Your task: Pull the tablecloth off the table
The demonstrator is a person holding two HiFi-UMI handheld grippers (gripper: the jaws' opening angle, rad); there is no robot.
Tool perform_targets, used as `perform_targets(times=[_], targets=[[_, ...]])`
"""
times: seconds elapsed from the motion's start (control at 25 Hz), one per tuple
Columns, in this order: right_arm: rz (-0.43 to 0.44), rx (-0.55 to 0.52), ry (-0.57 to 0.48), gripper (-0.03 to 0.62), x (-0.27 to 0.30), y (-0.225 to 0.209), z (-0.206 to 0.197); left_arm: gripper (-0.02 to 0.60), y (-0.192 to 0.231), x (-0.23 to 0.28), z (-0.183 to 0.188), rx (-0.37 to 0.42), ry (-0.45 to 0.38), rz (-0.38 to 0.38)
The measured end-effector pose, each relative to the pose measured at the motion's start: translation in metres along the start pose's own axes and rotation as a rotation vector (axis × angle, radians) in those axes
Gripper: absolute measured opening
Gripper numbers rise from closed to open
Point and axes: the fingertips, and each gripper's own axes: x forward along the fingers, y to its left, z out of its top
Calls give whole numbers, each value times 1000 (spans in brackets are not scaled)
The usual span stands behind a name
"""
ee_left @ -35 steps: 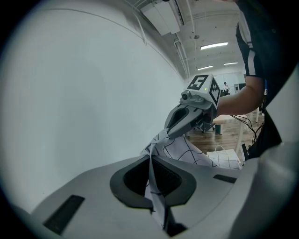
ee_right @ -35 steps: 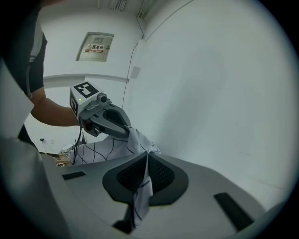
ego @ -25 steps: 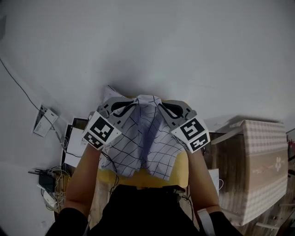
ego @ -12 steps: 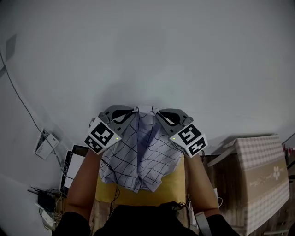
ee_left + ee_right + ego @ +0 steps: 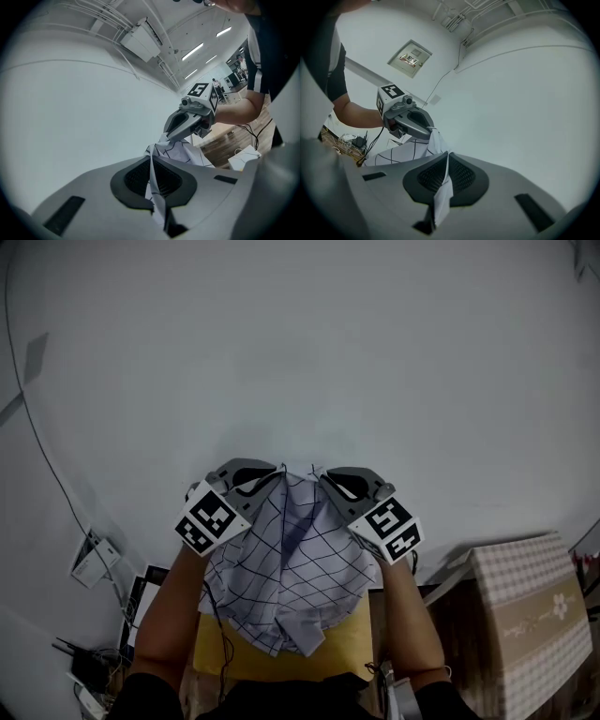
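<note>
The white tablecloth (image 5: pixel 286 568) with thin dark checks hangs in a bunched fold between both raised grippers, in front of a white wall. My left gripper (image 5: pixel 268 476) is shut on one top corner and my right gripper (image 5: pixel 326 480) on the other, the tips close together. In the left gripper view a strip of tablecloth (image 5: pixel 180 152) is pinched between the left gripper's (image 5: pixel 151 159) jaws, with the right gripper (image 5: pixel 166 137) just beyond. In the right gripper view the tablecloth (image 5: pixel 403 150) runs from the right gripper's (image 5: pixel 447 155) jaws to the left gripper (image 5: pixel 432 132).
Below the cloth shows a yellow table top (image 5: pixel 349 638). A box with a pale checked cover (image 5: pixel 530 606) stands at the lower right. A white socket box (image 5: pixel 92 559) and cables lie at the lower left. The person's forearms reach up from the bottom edge.
Both grippers have risen together with the cloth, still shut on it. The view has tilted upward, so the table, box and cables have slid toward the bottom edge.
</note>
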Motion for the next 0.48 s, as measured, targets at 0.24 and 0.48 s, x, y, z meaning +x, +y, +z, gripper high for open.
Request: perform_targets(times=[0.24,0.48], targets=[[-47,-70,-46,23,-24,15,41,14,-6,-29,37,53,-64,20],[-98,-155,-98,23,-49,40,83,14,-16,-66,73,114,-141,40]])
